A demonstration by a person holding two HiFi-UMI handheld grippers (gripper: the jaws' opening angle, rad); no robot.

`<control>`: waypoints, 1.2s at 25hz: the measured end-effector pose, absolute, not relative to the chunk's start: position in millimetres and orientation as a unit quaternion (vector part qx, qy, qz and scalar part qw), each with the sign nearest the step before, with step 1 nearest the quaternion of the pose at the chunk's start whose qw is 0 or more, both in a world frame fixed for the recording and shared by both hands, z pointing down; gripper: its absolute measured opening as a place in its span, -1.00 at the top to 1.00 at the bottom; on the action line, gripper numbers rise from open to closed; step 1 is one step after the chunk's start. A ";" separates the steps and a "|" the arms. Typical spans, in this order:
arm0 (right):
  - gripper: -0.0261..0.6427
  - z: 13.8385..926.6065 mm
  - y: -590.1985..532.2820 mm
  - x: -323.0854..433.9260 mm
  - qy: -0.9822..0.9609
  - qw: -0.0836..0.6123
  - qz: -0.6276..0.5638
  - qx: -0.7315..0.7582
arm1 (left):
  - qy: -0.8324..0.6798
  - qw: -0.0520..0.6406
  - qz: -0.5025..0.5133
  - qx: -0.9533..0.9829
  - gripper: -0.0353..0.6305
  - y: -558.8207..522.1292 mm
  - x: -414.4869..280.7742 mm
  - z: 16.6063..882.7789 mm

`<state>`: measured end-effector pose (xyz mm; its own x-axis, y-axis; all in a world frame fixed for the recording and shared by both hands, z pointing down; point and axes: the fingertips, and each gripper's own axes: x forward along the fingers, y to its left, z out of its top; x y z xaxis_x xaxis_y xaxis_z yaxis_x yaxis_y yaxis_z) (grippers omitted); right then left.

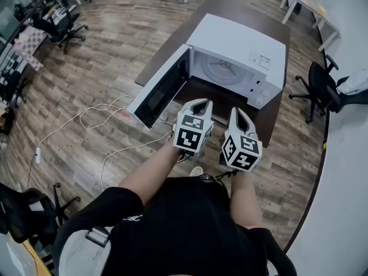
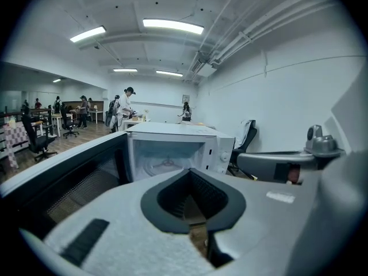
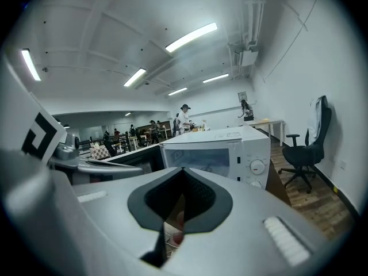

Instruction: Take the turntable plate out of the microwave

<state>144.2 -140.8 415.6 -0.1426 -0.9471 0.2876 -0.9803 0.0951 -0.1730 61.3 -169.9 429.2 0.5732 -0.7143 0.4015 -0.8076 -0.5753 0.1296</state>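
The microwave door (image 1: 160, 92) stands swung out to the left, which leaves the cavity mouth facing the person and free to reach into. Loose cables (image 1: 98, 117) trail over the floor on that side.

The left gripper (image 1: 199, 102) is held just short of the opening and aimed at it, tilted slightly downward. Its jaws are pressed together with nothing between them, so it is judged to be on approach and not yet set to take anything.

The microwave (image 1: 244, 42) sits on a dark table (image 1: 230, 7). The turntable plate (image 1: 222, 71) lies inside on the cavity floor, not yet taken out. It is flat, face up and centred, and its hub shows through the glass. Being round, it has no long axis; its near rim is the part turned toward the opening, and probably where a grip would land. The left gripper view shows the same plate (image 2: 167, 165) low in the lit cavity.

The right gripper (image 1: 237, 111) is just beside the left one, also empty with its jaws together. It points at the control side of the front, and both would need to open before any grasp.

An office chair (image 1: 319, 88) stands well apart on the right.
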 end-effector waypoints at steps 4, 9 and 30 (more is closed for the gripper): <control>0.90 422.9 -161.3 162.6 -0.746 0.062 0.165 0.642 | -0.440 0.170 0.144 0.870 0.87 -190.5 81.9 439.8; 0.90 433.8 -179.1 177.9 -0.750 0.070 0.179 0.633 | -0.453 0.184 0.133 0.862 0.87 -206.8 93.3 448.9; 0.90 469.4 -239.6 175.9 -0.750 0.119 0.196 0.621 | -0.344 0.558 -0.092 0.750 0.55 -284.2 103.0 558.7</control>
